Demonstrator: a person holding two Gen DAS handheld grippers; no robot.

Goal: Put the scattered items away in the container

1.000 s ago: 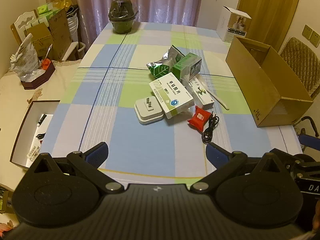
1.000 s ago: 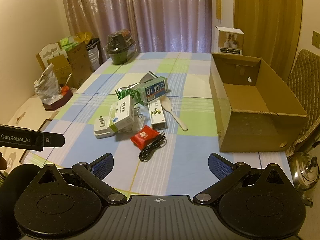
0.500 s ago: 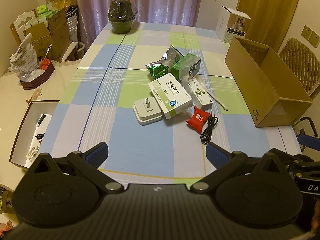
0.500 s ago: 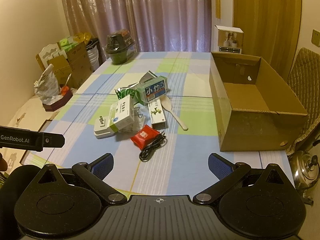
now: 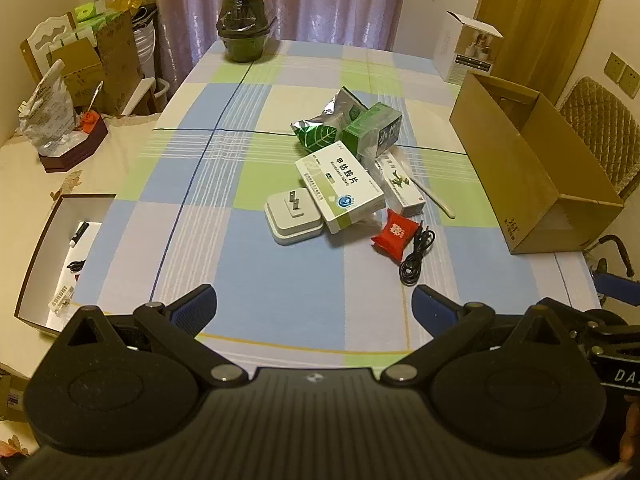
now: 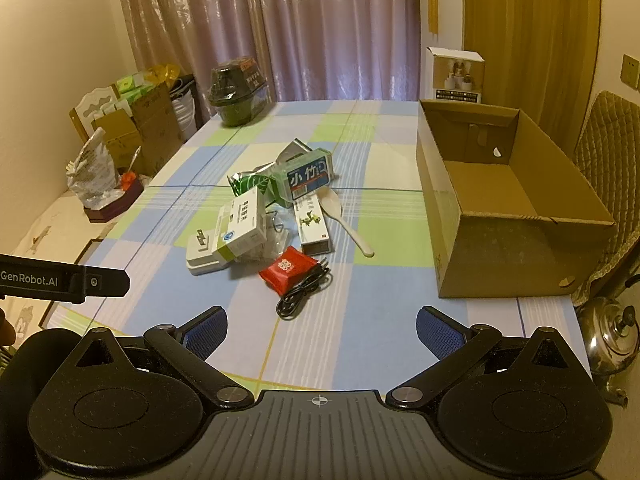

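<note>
A pile of items lies mid-table: a white charger [image 5: 293,218] [image 6: 203,254], a white-green medicine box [image 5: 339,186] [image 6: 241,226], a red packet [image 5: 395,233] [image 6: 287,270], a black cable [image 5: 416,254] [image 6: 304,294], a green box [image 5: 372,130] [image 6: 308,178], a foil pouch [image 5: 324,128], a narrow white box [image 6: 311,224] and a white spoon [image 6: 340,216]. The open cardboard box [image 5: 532,176] [image 6: 508,208] stands at the right. My left gripper [image 5: 314,312] and right gripper [image 6: 320,330] both hang open over the near table edge, holding nothing.
A dark lidded bowl [image 5: 245,30] [image 6: 236,90] sits at the far end of the checked tablecloth [image 5: 280,280]. A white carton [image 5: 466,54] stands far right. A shallow box [image 5: 56,256] lies left of the table, a metal kettle [image 6: 612,340] at the right.
Both views have shifted only slightly; the left gripper has edged a little to the right. Nothing on the table has moved.
</note>
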